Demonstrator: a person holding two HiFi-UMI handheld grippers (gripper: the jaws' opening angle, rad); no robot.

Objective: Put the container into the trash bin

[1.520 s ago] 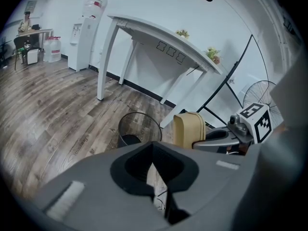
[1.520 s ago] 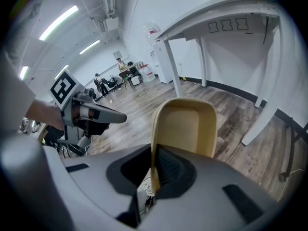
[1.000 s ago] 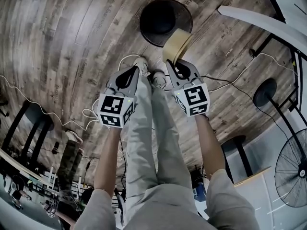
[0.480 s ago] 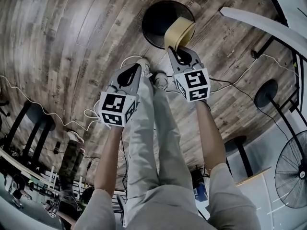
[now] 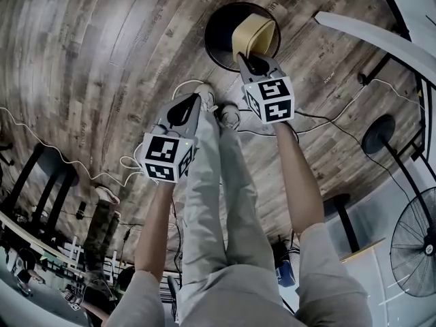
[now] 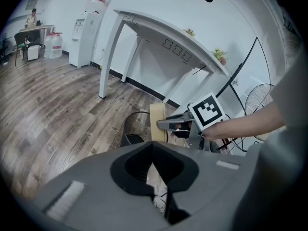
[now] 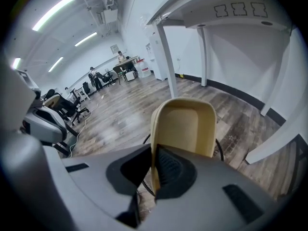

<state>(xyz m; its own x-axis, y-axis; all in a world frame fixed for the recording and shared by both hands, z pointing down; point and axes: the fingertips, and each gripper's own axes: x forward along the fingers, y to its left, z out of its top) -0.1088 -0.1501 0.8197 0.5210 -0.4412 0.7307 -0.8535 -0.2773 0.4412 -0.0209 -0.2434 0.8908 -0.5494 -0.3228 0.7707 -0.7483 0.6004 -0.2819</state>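
1. The right gripper [image 5: 249, 60] has its jaws pinched nearly together on one wall of the tan container [image 5: 253, 35], which juts out ahead of them.
2. Over the last second the container has moved from the near edge of the black trash bin [image 5: 212, 45] to above its mouth.
3. A release now would probably drop it inside.
4. The left gripper [image 5: 191, 101] hangs closed and empty, well short of the bin.

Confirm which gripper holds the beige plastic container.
The right gripper: its fingers pinch the beige plastic container above the black round trash bin; the left gripper is empty.
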